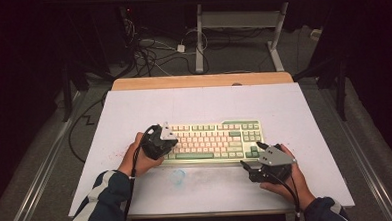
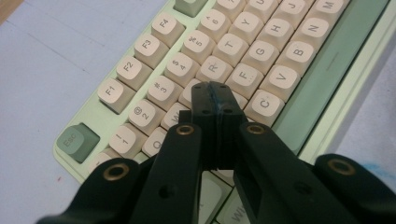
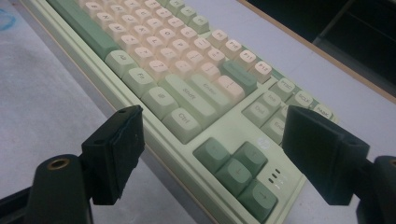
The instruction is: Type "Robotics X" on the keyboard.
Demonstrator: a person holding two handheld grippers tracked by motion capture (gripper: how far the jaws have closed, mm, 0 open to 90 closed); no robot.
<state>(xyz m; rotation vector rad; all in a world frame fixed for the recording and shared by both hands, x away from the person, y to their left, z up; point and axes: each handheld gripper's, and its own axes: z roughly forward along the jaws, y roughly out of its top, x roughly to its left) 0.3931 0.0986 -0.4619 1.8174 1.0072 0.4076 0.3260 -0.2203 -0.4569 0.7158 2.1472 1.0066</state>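
**Closed tip over the letter keys**

The left gripper point(image 2: 215, 95), jaws pressed together, hovers at frame centre above the keyboard point(image 1: 213, 141) near D. A slight drift could strike a neighbouring key. The right gripper point(image 3: 212, 154), jaws spread wide, waits by the arrow keys point(image 3: 238, 172).

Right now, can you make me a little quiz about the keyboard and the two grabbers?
1. True or false: the left gripper has its jaws wide open.
2. Which end of the keyboard is the right gripper near? A) the Esc end B) the arrow-key end
3. What colour is the Esc key?

Key:
1. False: its jaws are shut together, tips over the letter keys.
2. B: its open jaws stand on either side of the arrow-key corner.
3. Green.
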